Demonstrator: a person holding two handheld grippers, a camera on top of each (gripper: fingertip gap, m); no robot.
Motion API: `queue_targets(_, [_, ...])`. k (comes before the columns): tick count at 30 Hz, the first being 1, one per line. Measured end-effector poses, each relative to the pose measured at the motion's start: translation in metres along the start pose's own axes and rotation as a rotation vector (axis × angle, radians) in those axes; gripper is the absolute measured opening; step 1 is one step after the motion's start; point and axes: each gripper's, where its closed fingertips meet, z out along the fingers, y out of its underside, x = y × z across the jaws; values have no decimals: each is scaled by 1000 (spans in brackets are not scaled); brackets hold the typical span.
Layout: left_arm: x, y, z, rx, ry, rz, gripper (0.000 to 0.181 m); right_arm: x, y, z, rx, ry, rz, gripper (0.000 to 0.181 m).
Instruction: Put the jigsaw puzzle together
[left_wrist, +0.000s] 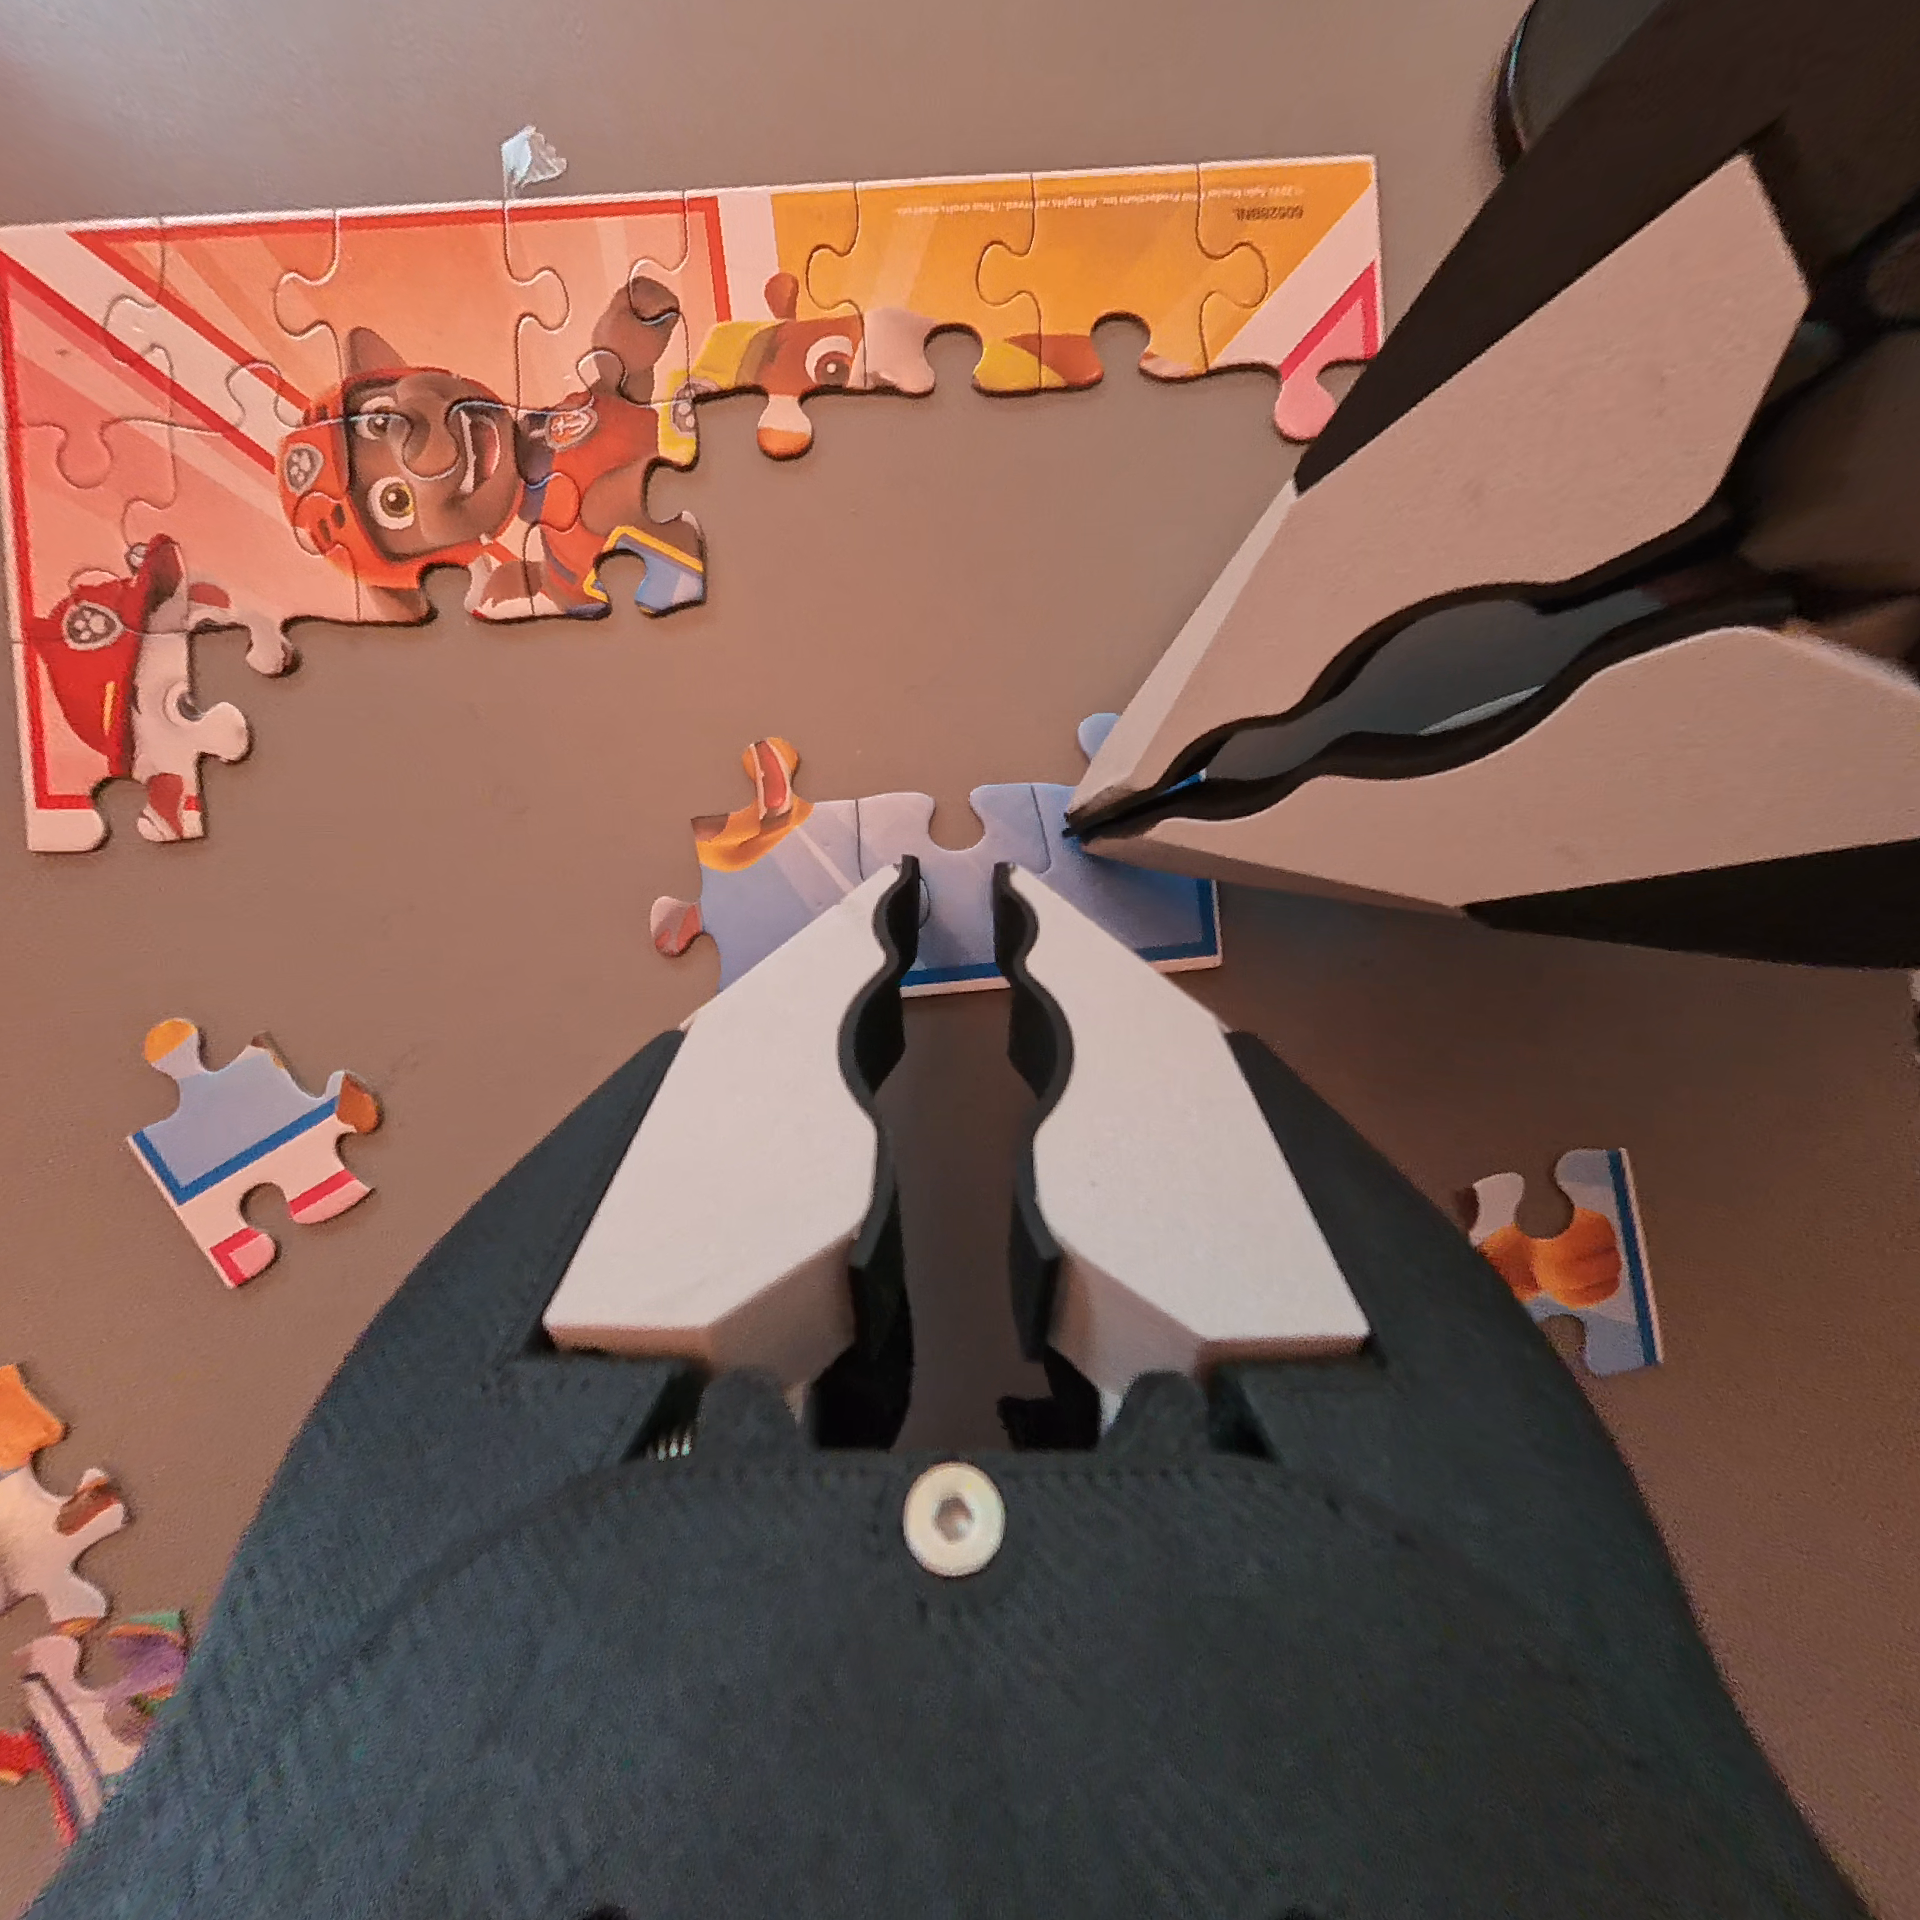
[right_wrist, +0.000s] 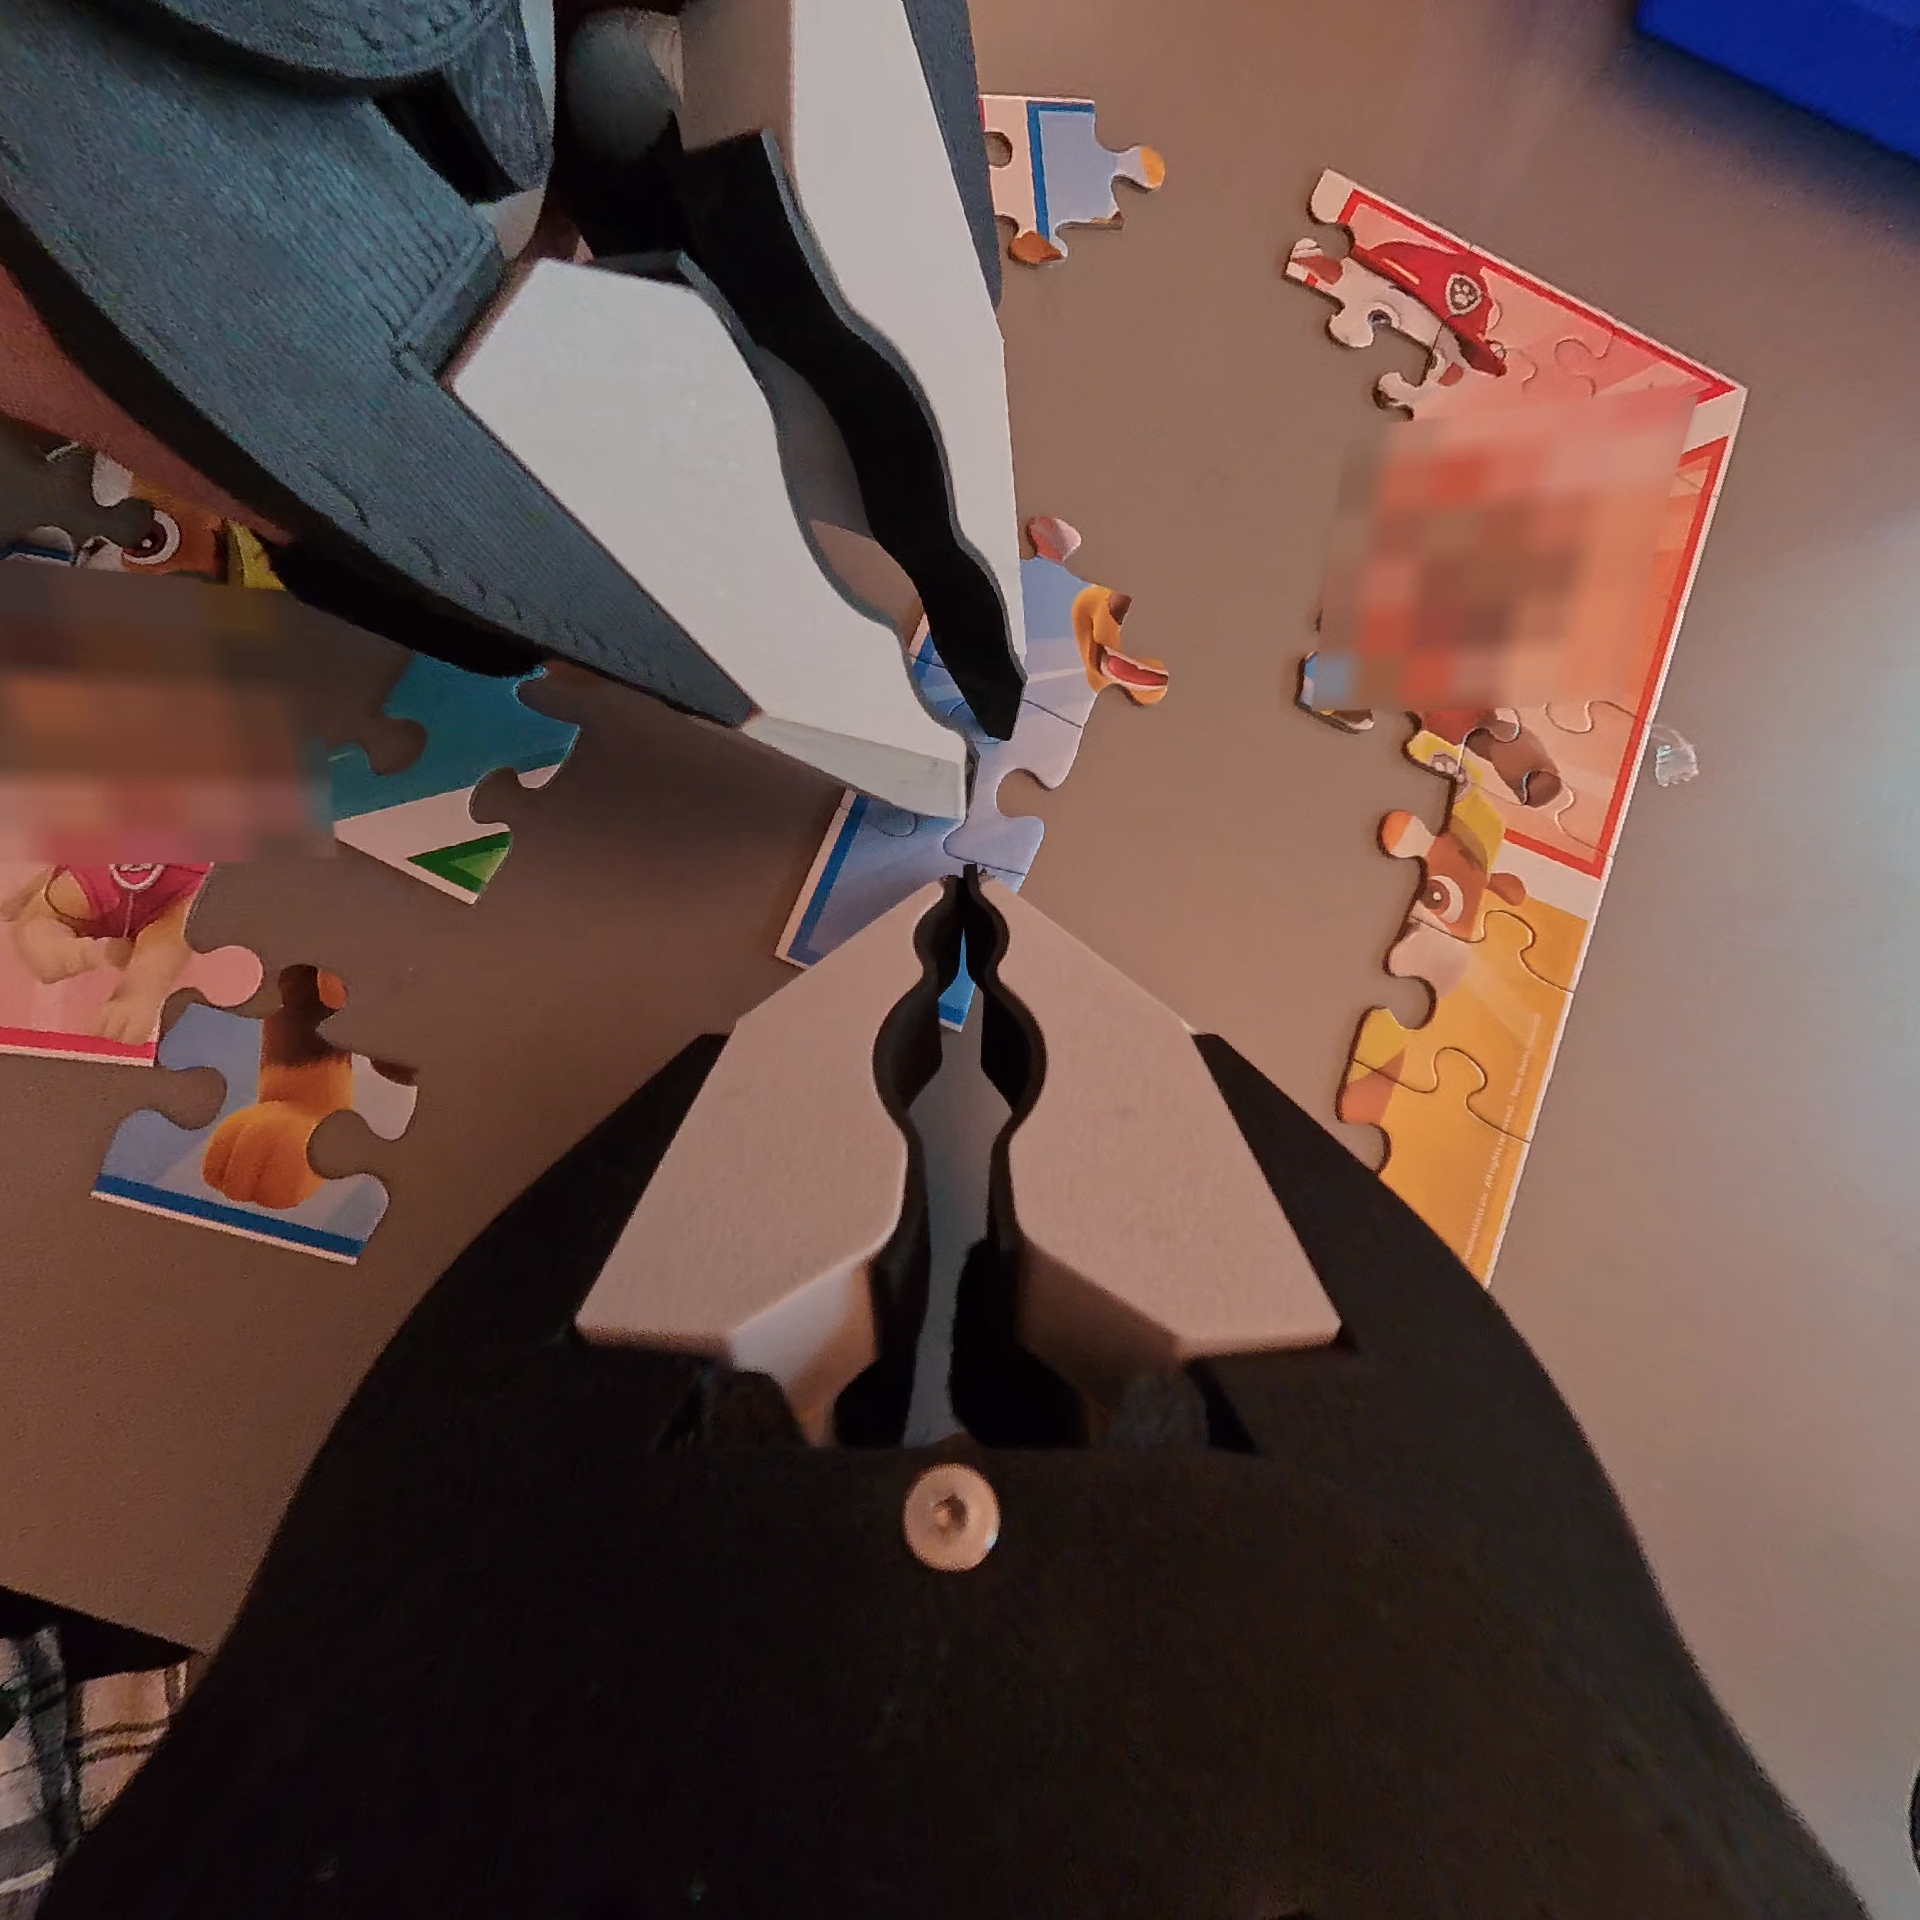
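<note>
Right tongs (right_wrist: 966, 883) pinch the blue piece (left_wrist: 1132, 904); left tongs (left_wrist: 956, 883) sit slightly apart, empty, over the cluster (left_wrist: 831, 883). Risk: piece may slip and the joint misalign.

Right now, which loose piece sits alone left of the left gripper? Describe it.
Start at the big joined section along the table's far side. Below its left end, left of the left gripper, lies one loose piece. It alone has pale blue with a blue line and pink stripes.
</note>
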Motion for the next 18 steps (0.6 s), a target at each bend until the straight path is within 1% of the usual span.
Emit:
queue_targets(2, [-1, 0, 0, 12, -21, 21, 12, 3, -3, -4, 19, 15, -16, 0])
queue_targets(3, [-1, 0, 0, 20, -22, 21, 12, 0, -5, -5, 28, -3, -19, 0])
queue_targets(6, [-1, 0, 0, 24, -23, 24, 12, -5, -1, 1, 5, 8, -86, 0])
queue_targets(8, [0, 1, 0, 12, -28, 42, 13, -6, -2, 1, -5, 2, -95, 0])
queue_targets(10, [-4, 3, -6, -8, -54, 51, 19, -3, -9, -3, 20, -5, -104, 0])
queue_targets(12, [-8, 1, -19, 38, -48, -6, 15, 3, -17, -11, 51, 12, -109, 0])
queue_targets(15, [-18, 12, -42, 36, -88, -56, 16, 16, -16, -12, 38, 24, -127, 0])
queue_targets(18, [-14, 21, -66, 63, -92, -100, 17, 10, -7, -6, 0, -58, -158, 0])
